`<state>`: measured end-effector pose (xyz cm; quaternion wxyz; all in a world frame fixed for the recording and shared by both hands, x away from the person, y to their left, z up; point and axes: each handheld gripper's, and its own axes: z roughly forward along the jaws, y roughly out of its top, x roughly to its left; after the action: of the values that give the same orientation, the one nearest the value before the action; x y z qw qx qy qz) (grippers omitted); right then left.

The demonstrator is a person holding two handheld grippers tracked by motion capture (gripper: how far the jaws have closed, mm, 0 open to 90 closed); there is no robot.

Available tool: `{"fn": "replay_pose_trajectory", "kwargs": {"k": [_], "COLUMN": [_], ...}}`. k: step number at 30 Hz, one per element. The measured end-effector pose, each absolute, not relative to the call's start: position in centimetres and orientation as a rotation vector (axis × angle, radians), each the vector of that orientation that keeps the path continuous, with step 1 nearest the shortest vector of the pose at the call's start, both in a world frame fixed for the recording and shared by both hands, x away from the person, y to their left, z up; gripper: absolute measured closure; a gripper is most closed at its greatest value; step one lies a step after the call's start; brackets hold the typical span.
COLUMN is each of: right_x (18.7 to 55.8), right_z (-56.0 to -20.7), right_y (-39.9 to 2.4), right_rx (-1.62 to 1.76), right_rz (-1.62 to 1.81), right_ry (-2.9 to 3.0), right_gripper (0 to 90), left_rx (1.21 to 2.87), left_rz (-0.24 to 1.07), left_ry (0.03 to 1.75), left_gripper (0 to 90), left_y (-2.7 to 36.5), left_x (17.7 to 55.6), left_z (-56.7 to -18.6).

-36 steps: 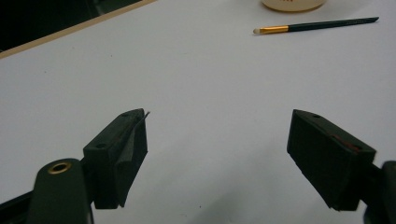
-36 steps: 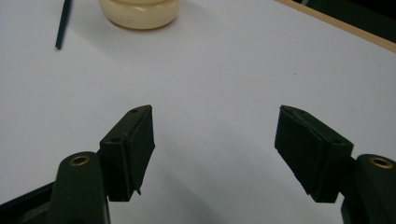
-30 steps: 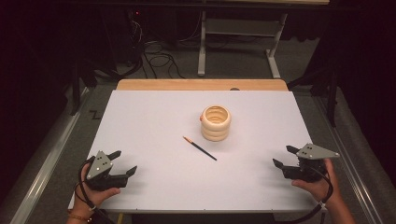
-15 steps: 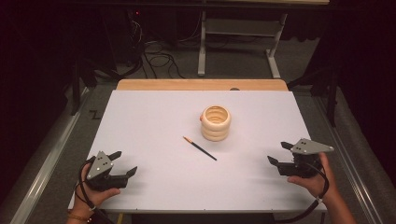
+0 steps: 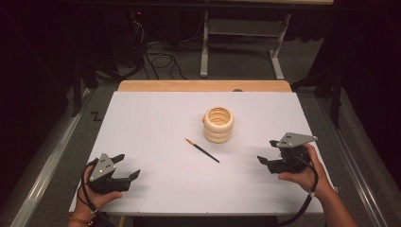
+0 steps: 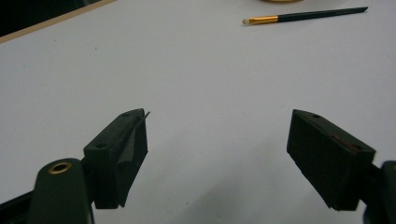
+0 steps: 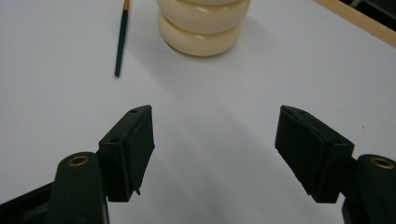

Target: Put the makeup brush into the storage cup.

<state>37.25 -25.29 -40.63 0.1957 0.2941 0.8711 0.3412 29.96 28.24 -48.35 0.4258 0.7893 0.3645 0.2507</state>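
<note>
A: Start with the right gripper (image 5: 267,152). How do its jaws stand?

B: Wide apart, with nothing between them. In the right gripper view the two black pads (image 7: 140,140) frame bare white table (image 5: 151,123). A hand (image 5: 302,170) holds it at the table's right side, near the front edge, jaws pointing left and toward the middle.

A: And what lies ahead of it?

B: A stack of cream rings (image 5: 218,124), piled upright near the middle of the table. In the right gripper view the stack (image 7: 203,25) sits straight beyond the jaws, well apart from them.

A: Anything beside the rings?

B: A thin paintbrush (image 5: 202,150), dark handle, gold ferrule, pale bristle tip. It lies flat on the white surface just left and in front of the stack, slanting, bristle end pointing away from the person. It touches neither the rings nor a gripper.

A: The left gripper (image 5: 126,165)?

B: Also wide open and empty. It rests at the front left corner in the other hand (image 5: 94,196), well apart from everything. The left gripper view shows the brush (image 6: 303,16) far off past its pads (image 6: 133,149).

A: The table itself?

B: White top, with a wooden strip (image 5: 203,85) along the far edge.
</note>
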Motion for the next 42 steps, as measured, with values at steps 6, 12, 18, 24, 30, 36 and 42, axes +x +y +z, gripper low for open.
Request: {"fn": "replay_pose_trajectory", "kwargs": {"k": [6, 12, 18, 24, 30, 36, 42], "right_x": [37.7, 37.9, 38.2, 38.6, 39.1, 39.4, 40.2], "right_z": [-40.4, -40.4, -40.2, -40.4, -41.1, -41.8, -42.0], "right_y": [-23.3, -21.4, -19.3, -17.1, -14.9, -13.2, -11.4], "right_rx": [0.788, 0.749, 0.693, 0.652, 0.631, 0.619, 0.616], "right_rz": [0.946, 0.936, 0.925, 0.882, 0.870, 0.817, 0.780], "right_ry": [2.469, 2.504, 2.558, 2.608, 2.653, 2.692, 2.734], "right_gripper": [29.7, 29.8, 33.2, 33.7, 34.9, 37.5, 38.2], "left_rx": [1.974, 1.981, 1.984, 1.987, 1.987, 1.989, 1.985], "left_rz": [0.624, 0.625, 0.620, 0.611, 0.606, 0.601, 0.597], "left_ry": [0.908, 0.897, 0.897, 0.896, 0.896, 0.896, 0.892], "left_gripper": [21.0, 21.1, 21.3, 21.3, 21.3, 21.7, 22.1], "left_y": [28.2, 28.1, 28.1, 28.0, 28.1, 28.1, 28.1], "left_x": [29.9, 29.9, 29.9, 29.9, 30.0, 30.0, 29.9], "left_z": [-48.4, -48.4, -48.4, -48.4, -48.4, -48.5, -48.4]}}
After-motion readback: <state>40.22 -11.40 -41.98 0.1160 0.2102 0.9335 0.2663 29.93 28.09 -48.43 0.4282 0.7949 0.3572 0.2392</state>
